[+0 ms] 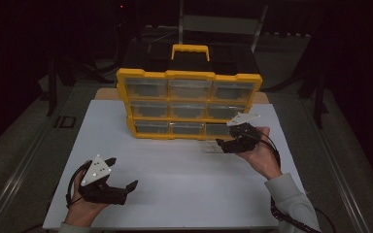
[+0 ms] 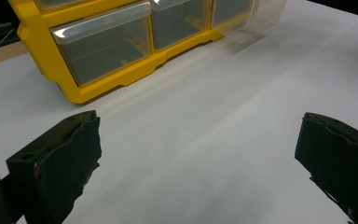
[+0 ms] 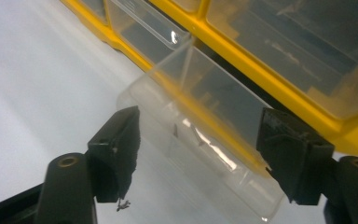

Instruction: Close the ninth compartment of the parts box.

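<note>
The clear drawer [image 3: 205,140] sticks out of the yellow box [image 1: 189,104] at the bottom right. The right tongs [image 3: 198,156] are wide open around its front. The left tongs [image 1: 121,182] wait open and empty, near left on the desk [image 1: 184,189].

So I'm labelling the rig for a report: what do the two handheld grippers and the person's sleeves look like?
Both the left gripper and the right gripper are black, each with two blocky black jaws, a grey three-cornered plate dotted with small marks on top, and a trailing black cable. The right sleeve is light grey.
</note>
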`<state>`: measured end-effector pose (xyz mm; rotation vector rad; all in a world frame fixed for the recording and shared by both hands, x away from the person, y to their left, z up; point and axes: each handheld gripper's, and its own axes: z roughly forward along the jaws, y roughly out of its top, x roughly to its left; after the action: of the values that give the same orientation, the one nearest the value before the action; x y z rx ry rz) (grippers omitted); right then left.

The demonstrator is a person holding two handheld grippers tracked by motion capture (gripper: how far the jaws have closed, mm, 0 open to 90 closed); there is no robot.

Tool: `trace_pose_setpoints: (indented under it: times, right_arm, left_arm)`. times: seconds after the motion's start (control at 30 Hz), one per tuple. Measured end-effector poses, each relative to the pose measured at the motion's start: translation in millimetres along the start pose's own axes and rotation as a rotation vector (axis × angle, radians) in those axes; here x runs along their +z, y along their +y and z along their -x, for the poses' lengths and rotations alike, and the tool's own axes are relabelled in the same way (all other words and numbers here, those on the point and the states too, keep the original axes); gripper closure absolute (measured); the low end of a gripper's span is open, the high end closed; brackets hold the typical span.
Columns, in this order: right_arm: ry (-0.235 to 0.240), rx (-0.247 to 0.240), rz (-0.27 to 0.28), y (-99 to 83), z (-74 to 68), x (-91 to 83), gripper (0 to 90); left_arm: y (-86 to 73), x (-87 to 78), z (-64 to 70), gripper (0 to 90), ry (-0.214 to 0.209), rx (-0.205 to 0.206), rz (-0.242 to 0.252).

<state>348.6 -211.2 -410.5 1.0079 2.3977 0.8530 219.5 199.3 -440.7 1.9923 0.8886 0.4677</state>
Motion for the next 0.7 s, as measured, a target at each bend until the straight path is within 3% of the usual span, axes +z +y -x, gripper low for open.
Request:
trace_pose_setpoints:
  times: [0.13, 0.33, 0.5, 0.7]
  right_arm:
    - [-0.004, 0.015, 0.009, -5.4, 0.4, -1.1, 35.5]
    - [-0.018, 0.013, 0.024, -19.2, -2.4, -3.3, 61.0]
    - [-0.023, -0.007, 0.044, -26.2, -7.9, -4.7, 89.7]
    - [-0.024, -0.047, 0.032, -30.0, -16.3, -6.4, 90.0]
  left_arm:
    - [-0.1, 0.3, 0.0, 0.9, -0.001, 0.0, -0.001]
    - [-0.1, 1.9, 1.1, 0.9, -0.004, 0.001, -0.005]
    - [-0.2, 1.8, 0.9, 0.9, -0.004, -0.001, -0.005]
    - [-0.1, 1.4, 0.8, 0.9, -0.002, 0.0, -0.005]
